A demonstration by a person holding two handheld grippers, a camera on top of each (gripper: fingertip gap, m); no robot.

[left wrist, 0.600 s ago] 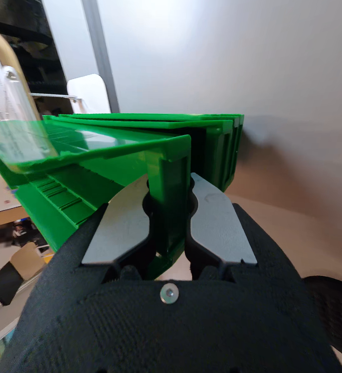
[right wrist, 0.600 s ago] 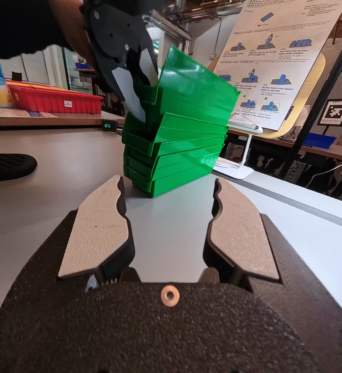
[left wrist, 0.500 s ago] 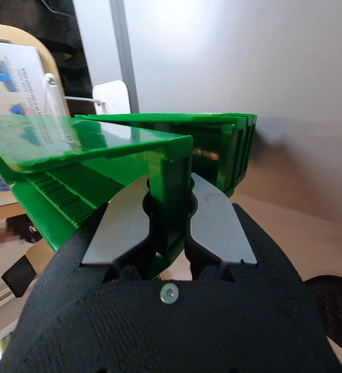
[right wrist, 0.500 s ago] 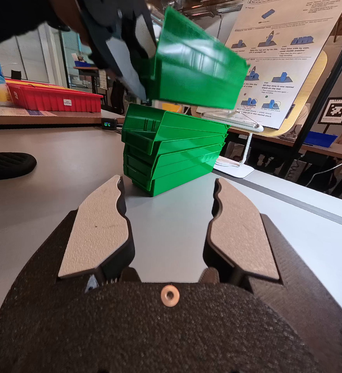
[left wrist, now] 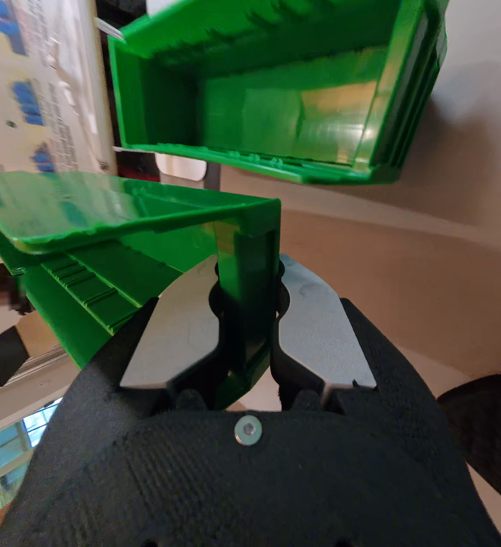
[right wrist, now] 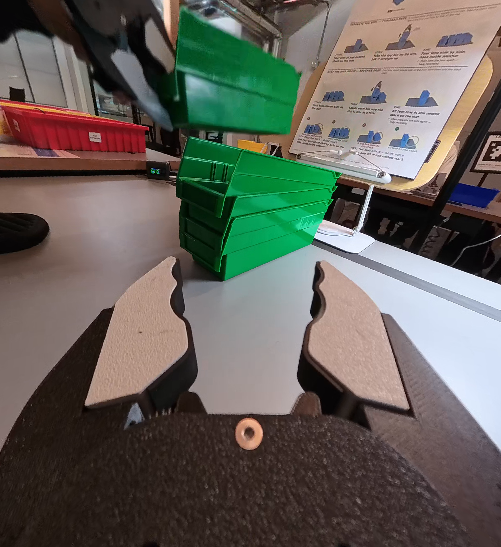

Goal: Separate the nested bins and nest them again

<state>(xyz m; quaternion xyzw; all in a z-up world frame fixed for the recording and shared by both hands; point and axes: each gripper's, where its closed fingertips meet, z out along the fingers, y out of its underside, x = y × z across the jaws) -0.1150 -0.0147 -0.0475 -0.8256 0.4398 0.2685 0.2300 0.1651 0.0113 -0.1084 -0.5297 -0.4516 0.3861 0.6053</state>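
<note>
Left gripper [left wrist: 247, 307] clamped on end wall of top bin [left wrist: 119, 236], held clear above stack of bins [right wrist: 255, 207] at frame centre, likely for separate placement on table [right wrist: 65, 266]. Right gripper [right wrist: 247, 299] spread wide, empty, low in frame.

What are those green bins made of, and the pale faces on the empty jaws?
Green bins: likely hard moulded plastic, glossy; the lifted bin mirrors the poster, and ribs and rims look crisply moulded. Right gripper jaw faces: pale, matte, grainy, perhaps a textured grip coating; I cannot tell which material.
</note>
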